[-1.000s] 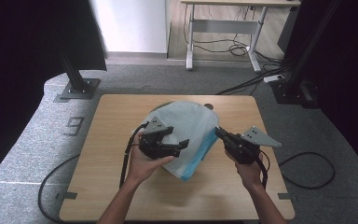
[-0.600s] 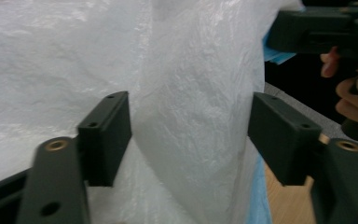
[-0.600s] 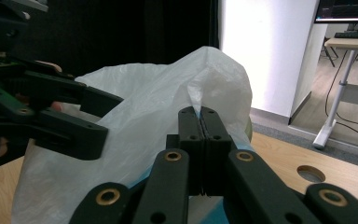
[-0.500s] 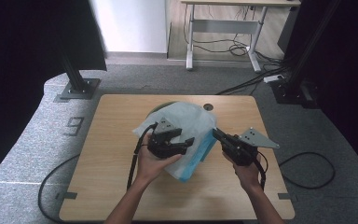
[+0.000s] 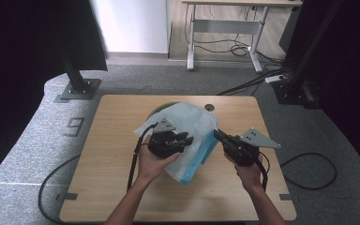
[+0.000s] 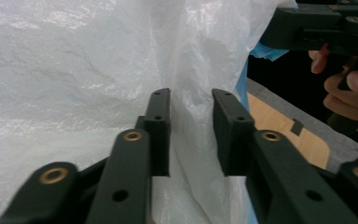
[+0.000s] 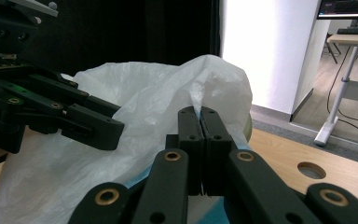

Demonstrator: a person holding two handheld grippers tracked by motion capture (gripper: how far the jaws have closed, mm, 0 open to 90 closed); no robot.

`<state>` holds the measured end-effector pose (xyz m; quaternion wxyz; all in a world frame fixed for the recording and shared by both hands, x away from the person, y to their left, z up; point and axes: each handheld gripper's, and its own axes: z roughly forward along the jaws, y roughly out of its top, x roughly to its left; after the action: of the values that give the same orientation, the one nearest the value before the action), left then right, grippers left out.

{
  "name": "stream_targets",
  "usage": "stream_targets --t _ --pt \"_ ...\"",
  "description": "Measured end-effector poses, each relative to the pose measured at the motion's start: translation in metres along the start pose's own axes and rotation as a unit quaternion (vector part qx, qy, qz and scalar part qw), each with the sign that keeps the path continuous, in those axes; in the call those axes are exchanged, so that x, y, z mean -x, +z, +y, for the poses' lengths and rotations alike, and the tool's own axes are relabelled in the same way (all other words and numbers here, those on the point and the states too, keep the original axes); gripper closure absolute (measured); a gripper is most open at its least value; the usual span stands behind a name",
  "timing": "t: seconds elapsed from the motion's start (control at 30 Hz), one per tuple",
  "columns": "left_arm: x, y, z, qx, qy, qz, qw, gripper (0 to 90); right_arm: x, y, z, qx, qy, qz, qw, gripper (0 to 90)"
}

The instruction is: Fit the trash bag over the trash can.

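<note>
A white see-through plastic bag [image 5: 193,121] with a blue edge [image 5: 201,159] lies bunched in the middle of the wooden table [image 5: 117,126]. My left gripper [image 5: 187,139] lies over the bag, pointing right. Its jaws [image 6: 191,100] have just been closing around an upright fold of the bag [image 6: 186,56], and a gap still stands between the pads. My right gripper [image 5: 217,134] points left at the bag's right side. It is shut [image 7: 200,112] on a pinch of the plastic [image 7: 200,88], which rises from between its tips. The left gripper [image 7: 107,128] hangs close by in the right gripper view.
A dark round rim [image 5: 161,108] peeks out from under the bag's far side. A small round hole [image 5: 209,107] lies in the tabletop behind the bag. Cables trail off both grippers toward the table's near edge. A desk frame [image 5: 225,28] and stands lie beyond.
The left gripper's jaws have narrowed around a fold of the bag, and that hand has edged slightly right. The right gripper has kept its grip and place.
</note>
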<state>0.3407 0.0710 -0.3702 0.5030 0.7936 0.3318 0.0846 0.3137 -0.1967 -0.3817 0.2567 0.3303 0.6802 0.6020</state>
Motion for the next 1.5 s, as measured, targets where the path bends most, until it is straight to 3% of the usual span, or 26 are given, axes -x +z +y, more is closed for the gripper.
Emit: stream_targets --t 0.23,0.37,0.5,0.7,0.93,1.07,1.13,1.27,1.43,1.5 --pt "-0.003 -0.001 0.002 0.007 -0.005 -0.022 0.9997 84.7 0.003 -0.002 -0.001 -0.001 -0.002 -0.004 1.0000 82.9" --pt "-0.008 -0.004 0.003 0.025 -0.014 -0.022 0.9993 88.9 0.003 -0.008 -0.003 0.001 -0.011 -0.018 0.9998 72.6" --pt "-0.013 -0.008 0.004 0.037 -0.020 -0.019 0.9989 89.7 0.002 -0.019 -0.008 0.003 -0.014 -0.023 0.9996 66.9" --pt "-0.018 -0.011 0.004 0.045 -0.031 -0.019 0.9983 89.8 0.000 -0.034 -0.019 0.000 -0.019 -0.018 0.9997 65.6" --pt "-0.021 -0.012 0.005 0.050 -0.040 -0.028 0.9976 89.8 -0.006 -0.030 -0.026 -0.007 -0.023 -0.002 0.9997 65.6" --pt "-0.020 -0.012 0.006 0.049 -0.040 -0.028 0.9976 89.8 -0.003 -0.021 -0.024 -0.006 -0.023 -0.005 0.9997 64.6" --pt "-0.021 -0.013 0.006 0.048 -0.040 -0.026 0.9977 89.8 -0.002 -0.016 -0.022 -0.005 -0.037 -0.014 0.9992 64.5" --pt "-0.022 -0.012 0.006 0.047 -0.040 -0.026 0.9978 89.8 0.000 -0.007 -0.018 0.002 -0.034 -0.006 0.9994 67.8" --pt "-0.023 -0.014 0.006 0.049 -0.043 -0.026 0.9975 89.9 -0.002 0.001 -0.017 -0.005 -0.053 -0.009 0.9985 87.7" --pt "-0.024 -0.015 0.006 0.050 -0.045 -0.027 0.9974 89.9 -0.002 0.001 -0.017 -0.003 -0.053 -0.009 0.9986 88.6"
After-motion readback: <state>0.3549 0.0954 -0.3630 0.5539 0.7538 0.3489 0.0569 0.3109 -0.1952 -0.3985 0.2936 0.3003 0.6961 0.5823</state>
